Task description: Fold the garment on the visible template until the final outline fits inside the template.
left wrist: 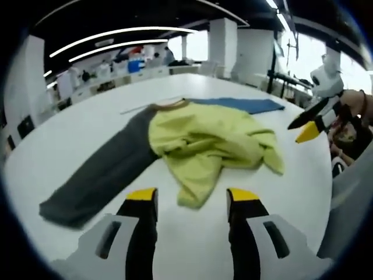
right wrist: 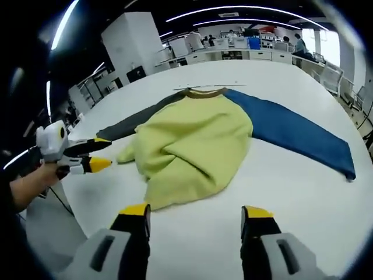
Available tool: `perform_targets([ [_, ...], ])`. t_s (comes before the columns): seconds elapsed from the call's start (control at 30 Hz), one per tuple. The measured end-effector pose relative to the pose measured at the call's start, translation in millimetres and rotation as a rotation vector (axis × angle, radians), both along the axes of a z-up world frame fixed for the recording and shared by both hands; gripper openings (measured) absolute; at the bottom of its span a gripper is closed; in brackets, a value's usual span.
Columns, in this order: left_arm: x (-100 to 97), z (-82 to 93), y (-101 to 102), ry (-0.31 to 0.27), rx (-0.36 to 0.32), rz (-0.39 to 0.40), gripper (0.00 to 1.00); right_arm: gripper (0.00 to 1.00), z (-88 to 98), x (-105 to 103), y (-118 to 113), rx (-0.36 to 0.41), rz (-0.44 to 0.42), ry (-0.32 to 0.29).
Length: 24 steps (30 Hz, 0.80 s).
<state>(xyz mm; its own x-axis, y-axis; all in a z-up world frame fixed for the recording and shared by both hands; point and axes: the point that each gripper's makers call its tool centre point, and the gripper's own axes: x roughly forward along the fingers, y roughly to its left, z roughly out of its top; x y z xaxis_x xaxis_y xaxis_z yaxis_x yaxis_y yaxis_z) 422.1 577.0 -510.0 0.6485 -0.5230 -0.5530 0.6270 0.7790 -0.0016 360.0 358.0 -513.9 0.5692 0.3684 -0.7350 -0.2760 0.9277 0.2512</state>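
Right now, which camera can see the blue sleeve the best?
The right gripper view: there the blue sleeve lies stretched flat across the white table, visible from the shoulder to its cuff. In the left gripper view, the sleeve is just a thin strip peeking out behind the yellow-green body of the garment.

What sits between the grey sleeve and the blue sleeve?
The rumpled yellow-green body of the sweatshirt lies between the grey sleeve and blue sleeve, seen in the right gripper view.
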Motion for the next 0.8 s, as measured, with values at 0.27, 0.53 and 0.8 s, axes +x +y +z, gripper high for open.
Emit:
perform_targets([
  [0.27, -1.9, -10.0, -3, 0.004, 0.023, -0.016, 0.3, 0.49, -9.5, -6, 21, 0.009, -0.008, 0.013],
  [0.53, -4.6, -19.4, -2, 0.033, 0.053, -0.022, 0.19, 0.37, -16.3, -11, 42, 0.013, -0.008, 0.036],
  [0.8, -2.5, -20.6, -4, 0.025, 0.077, -0.025, 0.15, 0.27, -20.7, -10, 60, -0.021, -0.012, 0.021],
])
